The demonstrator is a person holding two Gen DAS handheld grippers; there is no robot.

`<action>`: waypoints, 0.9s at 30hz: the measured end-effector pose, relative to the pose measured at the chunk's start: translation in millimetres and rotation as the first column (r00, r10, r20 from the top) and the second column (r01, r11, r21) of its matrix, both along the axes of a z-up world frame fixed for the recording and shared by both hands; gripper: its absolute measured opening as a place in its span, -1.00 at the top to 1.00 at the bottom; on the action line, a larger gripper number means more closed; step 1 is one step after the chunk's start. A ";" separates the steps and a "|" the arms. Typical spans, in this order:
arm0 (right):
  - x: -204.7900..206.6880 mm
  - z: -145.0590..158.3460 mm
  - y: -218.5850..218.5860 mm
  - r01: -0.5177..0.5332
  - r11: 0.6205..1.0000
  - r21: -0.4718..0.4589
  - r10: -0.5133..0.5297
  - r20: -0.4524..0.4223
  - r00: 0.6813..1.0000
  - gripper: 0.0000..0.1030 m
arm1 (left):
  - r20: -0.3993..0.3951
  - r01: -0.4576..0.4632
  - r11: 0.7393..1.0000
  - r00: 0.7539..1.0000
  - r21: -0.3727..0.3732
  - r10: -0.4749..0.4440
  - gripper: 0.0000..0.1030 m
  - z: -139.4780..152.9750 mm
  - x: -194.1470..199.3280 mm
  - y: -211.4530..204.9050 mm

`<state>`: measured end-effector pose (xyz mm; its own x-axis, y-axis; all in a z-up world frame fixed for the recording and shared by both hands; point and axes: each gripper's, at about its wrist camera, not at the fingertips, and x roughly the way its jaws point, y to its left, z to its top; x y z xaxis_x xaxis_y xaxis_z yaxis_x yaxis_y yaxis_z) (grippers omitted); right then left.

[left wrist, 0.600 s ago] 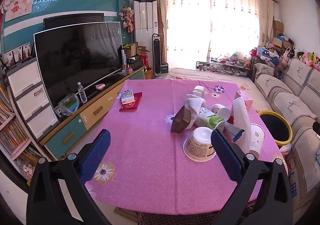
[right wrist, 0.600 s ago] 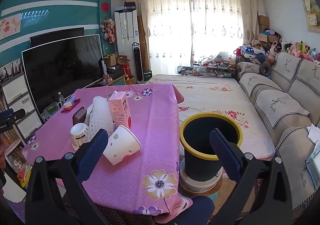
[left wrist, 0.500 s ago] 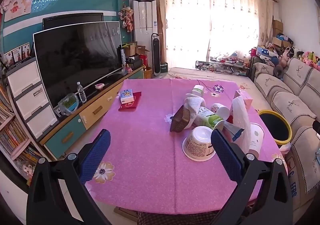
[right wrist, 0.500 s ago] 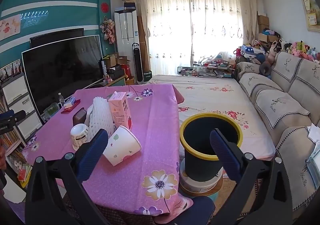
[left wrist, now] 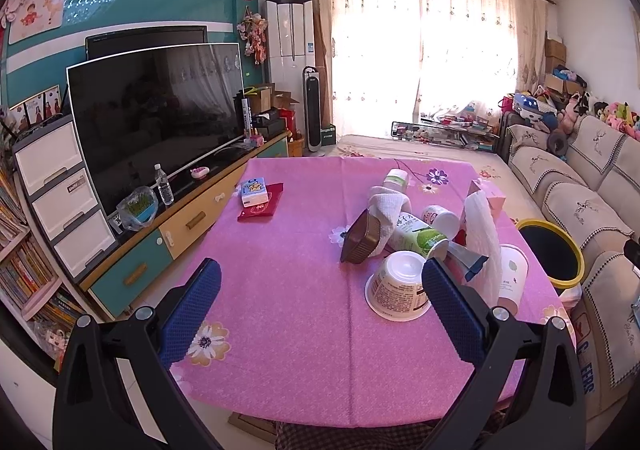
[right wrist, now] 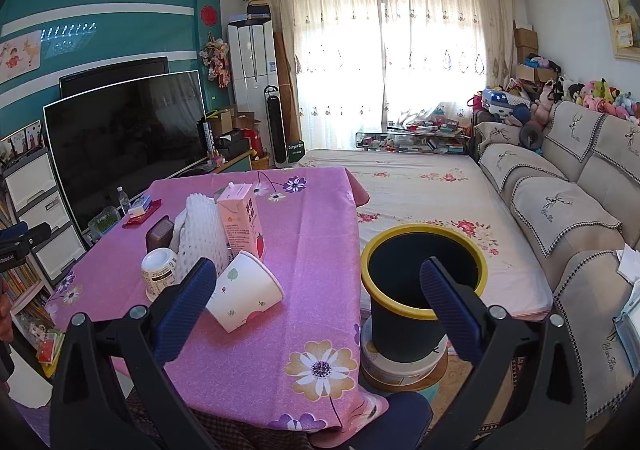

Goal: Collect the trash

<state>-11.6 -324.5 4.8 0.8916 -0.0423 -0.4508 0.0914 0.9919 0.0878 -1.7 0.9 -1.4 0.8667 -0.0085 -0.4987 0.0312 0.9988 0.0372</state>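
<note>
Left gripper [left wrist: 318, 292] hovering above the near part of the pink flowered tablecloth [left wrist: 280, 290], jaws spread wide, gripping nothing. Right gripper [right wrist: 318, 290] likewise gaping wide and empty, hanging over the table's near right corner.

Trash sitting clustered on the right half of the table. Upturned white yogurt tub [left wrist: 398, 286] lying nearest, just beside the left gripper's right finger. Brown ridged tray [left wrist: 360, 242] tilting on edge behind it, leaning against a crumpled white tissue [left wrist: 388, 206]. Green-and-white bottle [left wrist: 420, 236] lying on its side between tray and a small white bottle [left wrist: 440, 217]. White foam net sleeve [left wrist: 482, 234] standing upright near the right edge, pink milk carton [right wrist: 241, 222] standing just behind it. White paper cup [right wrist: 244, 296] tipping on its side, mouth facing near, close by the right gripper's left finger.

Black trash bin with yellow rim [right wrist: 424, 290] standing on the floor just right of the table, resting on a round white base [right wrist: 402, 364], mouth open upward.

Far left on the table, well apart from the trash: small blue-and-white box [left wrist: 253, 192] resting on a red packet [left wrist: 262, 204].
</note>
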 end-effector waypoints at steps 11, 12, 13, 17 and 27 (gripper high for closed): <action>1.3 -2.5 2.4 0.002 1.000 0.003 -0.002 -0.003 1.000 -0.88 | -0.002 0.001 1.000 1.000 0.003 -0.001 -0.93 -1.1 -0.1 -1.5; 1.3 -2.9 1.9 0.002 1.000 0.003 -0.002 -0.004 1.000 -0.88 | -0.002 0.002 1.000 1.000 0.002 -0.002 -0.93 -1.1 -0.1 -1.3; 1.7 -3.3 2.1 0.002 1.000 0.003 -0.002 -0.005 1.000 -0.88 | -0.002 0.002 1.000 1.000 0.001 -0.002 -0.93 -1.0 0.0 -1.3; 3.2 -5.0 1.2 0.002 1.000 0.005 -0.002 -0.006 1.000 -0.88 | -0.002 0.004 1.000 1.000 0.001 -0.004 -0.93 -2.1 0.5 -1.7; 3.6 -7.4 0.9 0.003 1.000 0.006 -0.003 -0.006 1.000 -0.88 | -0.006 0.005 1.000 1.000 -0.002 -0.005 -0.93 -3.5 0.5 -2.2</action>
